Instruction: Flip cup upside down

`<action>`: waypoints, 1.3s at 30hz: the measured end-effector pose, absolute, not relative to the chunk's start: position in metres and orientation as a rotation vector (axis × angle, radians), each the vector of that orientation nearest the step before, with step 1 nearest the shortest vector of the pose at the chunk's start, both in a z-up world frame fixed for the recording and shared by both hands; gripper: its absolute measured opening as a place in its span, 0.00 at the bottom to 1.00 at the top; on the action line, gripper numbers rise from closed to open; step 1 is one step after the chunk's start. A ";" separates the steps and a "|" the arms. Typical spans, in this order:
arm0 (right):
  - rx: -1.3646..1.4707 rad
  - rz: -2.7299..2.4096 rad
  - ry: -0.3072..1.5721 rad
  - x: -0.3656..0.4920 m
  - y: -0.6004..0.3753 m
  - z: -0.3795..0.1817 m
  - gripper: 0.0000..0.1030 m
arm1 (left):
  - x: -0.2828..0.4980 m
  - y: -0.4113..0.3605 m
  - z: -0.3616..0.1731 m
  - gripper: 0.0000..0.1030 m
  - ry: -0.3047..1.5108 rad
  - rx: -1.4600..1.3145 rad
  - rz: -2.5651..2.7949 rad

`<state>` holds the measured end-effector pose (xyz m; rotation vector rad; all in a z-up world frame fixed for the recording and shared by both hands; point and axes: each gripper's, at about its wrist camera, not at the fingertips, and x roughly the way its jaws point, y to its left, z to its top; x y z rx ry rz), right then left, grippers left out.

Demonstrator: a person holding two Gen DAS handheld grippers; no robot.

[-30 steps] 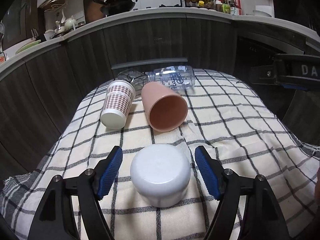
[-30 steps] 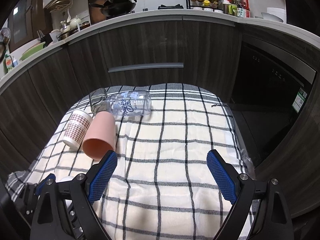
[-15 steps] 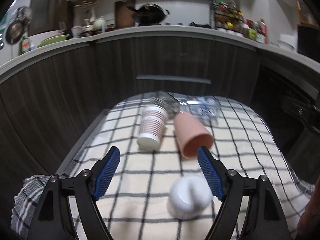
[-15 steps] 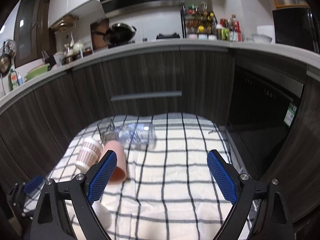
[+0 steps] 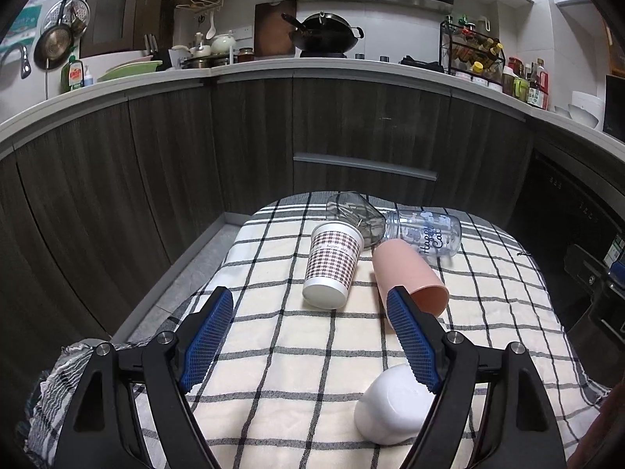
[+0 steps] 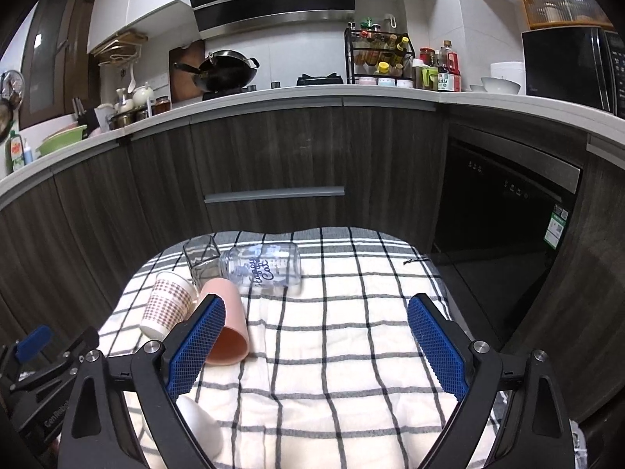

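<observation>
Left wrist: left claw (image 5: pixel 308 334) agape above checked cloth (image 5: pixel 297 355), empty.

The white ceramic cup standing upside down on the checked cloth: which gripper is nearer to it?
Left. The left gripper hangs open just above the white cup, its right finger overlapping it. The right gripper is open farther right, over bare cloth.
</observation>
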<state>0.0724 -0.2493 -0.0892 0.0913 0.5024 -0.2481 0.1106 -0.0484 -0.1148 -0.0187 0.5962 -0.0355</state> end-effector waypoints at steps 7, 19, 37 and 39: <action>0.063 -0.235 0.492 0.052 -0.228 -0.074 0.92 | 0.089 -0.032 -0.096 0.79 0.585 -0.024 -0.034; 0.057 -0.203 0.470 0.008 -0.195 -0.046 0.92 | 0.044 -0.006 -0.071 0.79 0.585 -0.019 -0.040; 0.054 -0.202 0.479 -0.031 -0.189 -0.008 0.92 | 0.005 -0.002 -0.028 0.79 0.576 -0.033 -0.078; 0.052 -0.201 0.473 -0.034 -0.188 -0.005 0.92 | 0.004 -0.001 -0.025 0.79 0.574 -0.032 -0.072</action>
